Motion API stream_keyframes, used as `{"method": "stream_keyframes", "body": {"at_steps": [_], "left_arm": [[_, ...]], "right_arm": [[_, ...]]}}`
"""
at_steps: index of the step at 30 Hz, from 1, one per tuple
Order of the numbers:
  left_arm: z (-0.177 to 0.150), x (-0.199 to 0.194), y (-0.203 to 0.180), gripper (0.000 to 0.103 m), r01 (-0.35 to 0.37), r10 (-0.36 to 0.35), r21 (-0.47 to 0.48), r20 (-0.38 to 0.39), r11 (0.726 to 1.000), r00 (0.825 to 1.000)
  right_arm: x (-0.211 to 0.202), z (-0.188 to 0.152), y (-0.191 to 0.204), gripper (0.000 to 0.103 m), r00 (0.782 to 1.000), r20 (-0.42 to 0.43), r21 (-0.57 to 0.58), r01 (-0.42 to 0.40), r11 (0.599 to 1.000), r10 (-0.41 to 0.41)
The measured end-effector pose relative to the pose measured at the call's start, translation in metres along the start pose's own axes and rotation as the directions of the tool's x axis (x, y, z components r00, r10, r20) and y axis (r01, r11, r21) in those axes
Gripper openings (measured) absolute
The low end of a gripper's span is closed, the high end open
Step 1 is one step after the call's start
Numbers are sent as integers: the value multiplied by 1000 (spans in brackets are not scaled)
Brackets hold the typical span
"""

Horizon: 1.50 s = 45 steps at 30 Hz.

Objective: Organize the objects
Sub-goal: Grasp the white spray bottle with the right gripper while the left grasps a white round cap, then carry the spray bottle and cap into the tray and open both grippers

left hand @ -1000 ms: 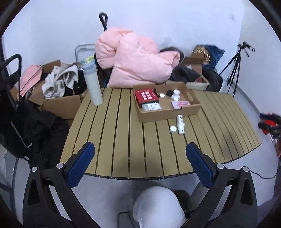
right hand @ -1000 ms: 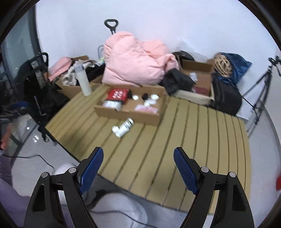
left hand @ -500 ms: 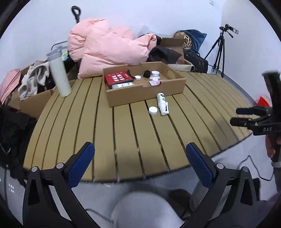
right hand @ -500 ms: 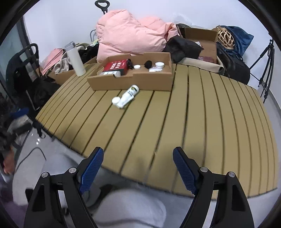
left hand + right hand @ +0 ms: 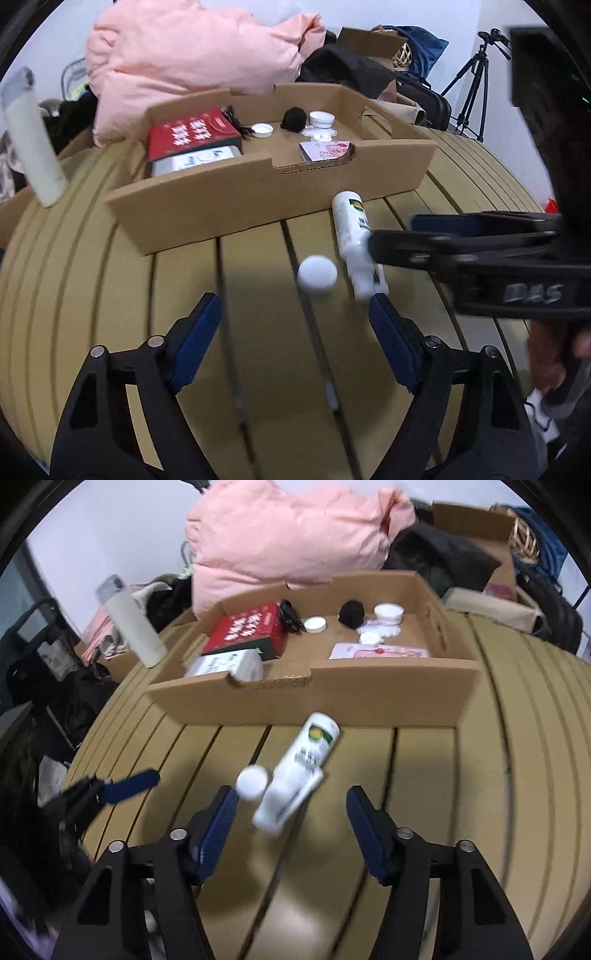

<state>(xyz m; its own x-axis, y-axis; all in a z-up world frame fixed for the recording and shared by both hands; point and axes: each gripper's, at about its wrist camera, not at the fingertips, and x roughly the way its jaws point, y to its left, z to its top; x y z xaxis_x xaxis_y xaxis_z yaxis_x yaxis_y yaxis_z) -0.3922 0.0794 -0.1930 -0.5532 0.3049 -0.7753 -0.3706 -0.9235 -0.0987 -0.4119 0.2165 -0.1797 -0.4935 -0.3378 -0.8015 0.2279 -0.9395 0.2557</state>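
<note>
Right wrist view: right gripper (image 5: 290, 810) closing, gripping nothing, white bottle (image 5: 299, 771) between blue pads at frame centre, loose cap (image 5: 251, 781) just left, left gripper (image 5: 295, 325) likewise closing, empty.

Pink duvet (image 5: 192, 55) heaped behind table; tripod (image 5: 476, 88) against wall; thermos (image 5: 133, 627) upright.

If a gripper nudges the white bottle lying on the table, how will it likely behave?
The white bottle lies on its side on the slatted table, so it would probably roll if pushed sideways. It looks like smooth plastic, so pads may slip. Its loose-looking cap sits beside it, so contents, if any, might spill when tilted.
</note>
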Motion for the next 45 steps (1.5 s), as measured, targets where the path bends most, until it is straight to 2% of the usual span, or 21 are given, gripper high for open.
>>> {"method": "stream_keyframes", "body": {"at_steps": [2, 3, 5, 6, 7, 13, 19, 23, 28, 34, 39, 42, 45], "left_arm": [[5, 13, -2, 77, 22, -22, 3, -6, 1000, 1000], [5, 17, -3, 74, 21, -21, 9, -8, 1000, 1000], [6, 23, -6, 49, 36, -35, 17, -11, 999, 999], [7, 27, -7, 42, 34, -34, 18, -13, 999, 999], [6, 30, -8, 27, 27, -27, 23, -16, 999, 1000], [3, 31, -16, 25, -21, 21, 89, 9, 996, 1000], [0, 29, -15, 25, -35, 34, 84, 7, 996, 999], [-7, 12, -20, 25, -36, 36, 76, 7, 996, 999], [-12, -55, -22, 25, -34, 33, 22, 58, 999, 998], [-27, -151, -22, 25, -125, 126, -11, 121, 992, 985], [-43, -215, -7, 25, -154, 168, -138, 95, 978, 981], [-52, -245, 0, 25, -164, 185, -189, 95, 968, 978], [-57, -271, 4, 25, -129, 160, -228, 122, 965, 980]], "right_arm": [[21, 10, -2, 62, 1000, -19, 6, 8, 1000, -8], [28, 13, -3, 56, 1000, -23, 6, 18, 1000, -18], [40, 19, -4, 41, 999, -28, 5, 28, 1000, -28], [42, 19, -5, 38, 999, -27, 7, 27, 1000, -26], [44, 18, -7, 36, 999, -26, 8, 26, 1000, -26], [43, 13, -17, 33, 1000, -14, 17, -7, 1000, 7], [33, 7, -21, 31, 999, -17, 26, 36, 999, -35], [11, -2, -18, 31, 1000, -1, 17, 26, 1000, -26], [-41, -21, -8, 31, 999, 30, -14, 24, 1000, -23], [-138, -54, 2, 31, 995, 104, -69, 17, 997, -10], [-223, -85, 4, 31, 984, 156, -92, -76, 993, 90], [-260, -98, 6, 31, 980, 187, -98, -56, 994, 74], [-292, -109, 8, 31, 975, 217, -104, -24, 994, 46]]}}
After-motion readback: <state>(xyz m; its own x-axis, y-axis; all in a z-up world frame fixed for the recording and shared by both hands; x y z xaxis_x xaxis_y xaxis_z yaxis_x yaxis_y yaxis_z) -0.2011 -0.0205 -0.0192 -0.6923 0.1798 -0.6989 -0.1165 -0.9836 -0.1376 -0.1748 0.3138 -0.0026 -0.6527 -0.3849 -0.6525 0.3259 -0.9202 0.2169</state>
